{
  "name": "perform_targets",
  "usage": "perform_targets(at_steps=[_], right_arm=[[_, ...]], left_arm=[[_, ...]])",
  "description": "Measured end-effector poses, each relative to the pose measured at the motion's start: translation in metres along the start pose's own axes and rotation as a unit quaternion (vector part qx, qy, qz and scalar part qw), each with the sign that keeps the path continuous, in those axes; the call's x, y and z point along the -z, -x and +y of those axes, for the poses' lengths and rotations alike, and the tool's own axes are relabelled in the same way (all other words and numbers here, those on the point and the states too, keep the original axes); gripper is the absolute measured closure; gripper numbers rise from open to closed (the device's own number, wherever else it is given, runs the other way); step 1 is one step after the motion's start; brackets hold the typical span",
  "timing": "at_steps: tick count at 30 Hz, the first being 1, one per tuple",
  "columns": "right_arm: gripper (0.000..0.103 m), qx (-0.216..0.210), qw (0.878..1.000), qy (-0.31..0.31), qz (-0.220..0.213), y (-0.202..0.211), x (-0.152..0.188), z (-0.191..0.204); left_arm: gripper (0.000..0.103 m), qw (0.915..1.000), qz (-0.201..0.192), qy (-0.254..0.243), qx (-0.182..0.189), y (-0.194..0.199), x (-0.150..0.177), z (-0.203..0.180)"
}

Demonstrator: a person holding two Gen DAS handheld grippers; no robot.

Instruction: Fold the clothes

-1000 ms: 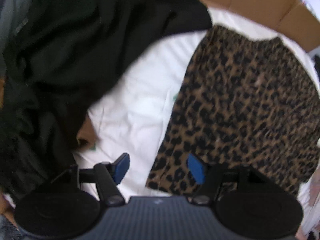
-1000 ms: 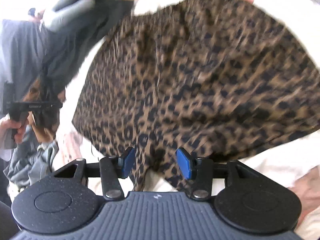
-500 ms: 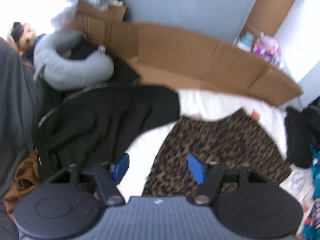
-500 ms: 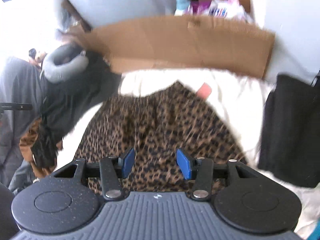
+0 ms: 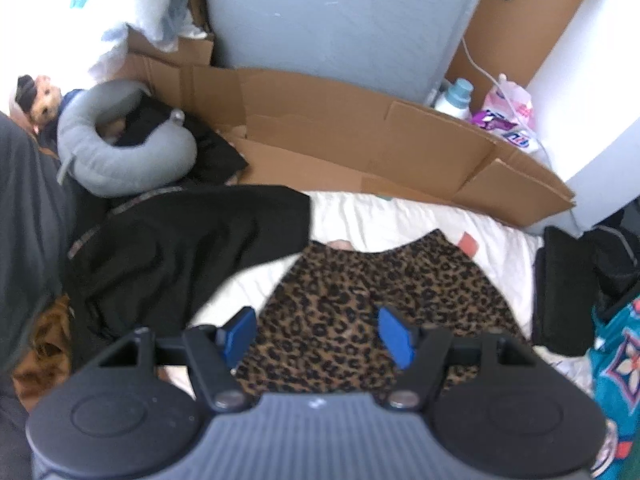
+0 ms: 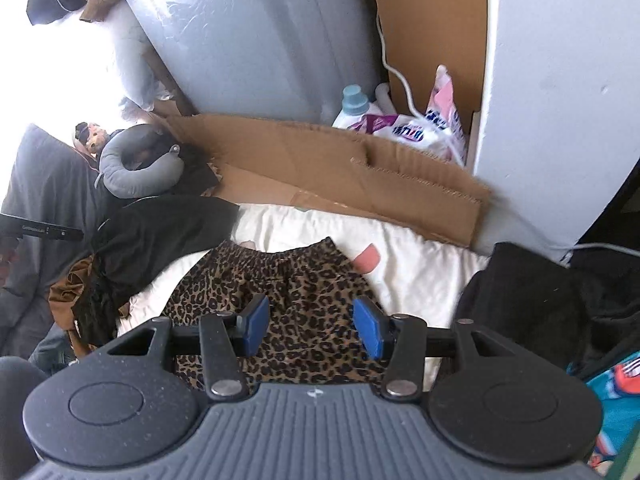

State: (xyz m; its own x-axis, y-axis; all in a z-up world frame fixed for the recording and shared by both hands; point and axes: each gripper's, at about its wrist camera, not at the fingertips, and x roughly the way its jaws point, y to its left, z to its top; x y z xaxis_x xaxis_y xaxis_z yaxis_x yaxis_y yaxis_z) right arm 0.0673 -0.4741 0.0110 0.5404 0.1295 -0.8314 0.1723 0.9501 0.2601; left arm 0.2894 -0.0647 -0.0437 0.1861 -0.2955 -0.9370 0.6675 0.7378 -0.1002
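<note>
1. On the white bedding (image 5: 404, 220) a leopard-print garment (image 5: 360, 304) lies spread flat, with its gathered waistband edge toward the far side and its hem toward the cameras.
2. Left gripper (image 5: 318, 336): both blue pads stand wide apart with nothing between them. It hangs above the near part of the garment; contact with the cloth cannot be judged from this view.
3. Right gripper (image 6: 310, 326): blue pads likewise spread wide, holding nothing. It sits over the near-middle of the same garment (image 6: 280, 296).
4. Black garment (image 5: 180, 248) lies heaped to the left of the leopard one. Its right edge reaches the leopard garment's far-left corner; whether they overlap cannot be told.
5. Grey neck pillow (image 5: 116, 148) rests beyond the black garment, at far left. A small stuffed toy (image 5: 38, 100) sits just beside it on the outer side.
6. Flattened cardboard (image 5: 360, 148) stands along the far edge of the bedding, against a grey wall panel (image 5: 328, 20).
7. Behind the cardboard at right: a detergent bottle (image 6: 354, 106) with a blue cap and a pink-and-white bag (image 6: 432, 120), touching or nearly so. A white cord (image 6: 400, 76) runs down to them.
8. Folded black cloth (image 6: 528, 292) lies at the right side of the bedding, well apart from the leopard garment.
9. Teal patterned fabric (image 5: 620, 352) shows at the right edge, near the cameras.
10. Small pink tag or patch (image 6: 368, 258) lies on the bedding, just beside the leopard garment's far-right corner.
</note>
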Motion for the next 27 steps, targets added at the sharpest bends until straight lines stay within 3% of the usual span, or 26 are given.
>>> perform_targets(at_steps=[4, 10, 17, 23, 27], right_arm=[[0.049, 0.013, 1.000, 0.016, 0.011, 0.017, 0.002, -0.013], [0.049, 0.033, 0.999, 0.006, 0.012, 0.026, 0.034, -0.042], [0.049, 0.050, 0.998, -0.041, 0.001, -0.007, 0.096, -0.095], [0.049, 0.044, 0.997, -0.054, 0.016, -0.056, 0.145, -0.125], [0.049, 0.036, 0.997, -0.065, 0.018, -0.092, 0.168, -0.141]], left_arm=[[0.033, 0.9998, 0.008, 0.015, 0.004, 0.000, 0.006, -0.022], [0.033, 0.9984, 0.003, 0.049, 0.027, -0.026, 0.051, -0.059], [0.034, 0.9962, 0.026, 0.066, 0.051, -0.081, 0.126, -0.104], [0.034, 0.9925, 0.045, 0.085, 0.075, -0.133, 0.192, -0.129], [0.037, 0.9861, 0.065, 0.129, 0.081, -0.166, 0.233, -0.134]])
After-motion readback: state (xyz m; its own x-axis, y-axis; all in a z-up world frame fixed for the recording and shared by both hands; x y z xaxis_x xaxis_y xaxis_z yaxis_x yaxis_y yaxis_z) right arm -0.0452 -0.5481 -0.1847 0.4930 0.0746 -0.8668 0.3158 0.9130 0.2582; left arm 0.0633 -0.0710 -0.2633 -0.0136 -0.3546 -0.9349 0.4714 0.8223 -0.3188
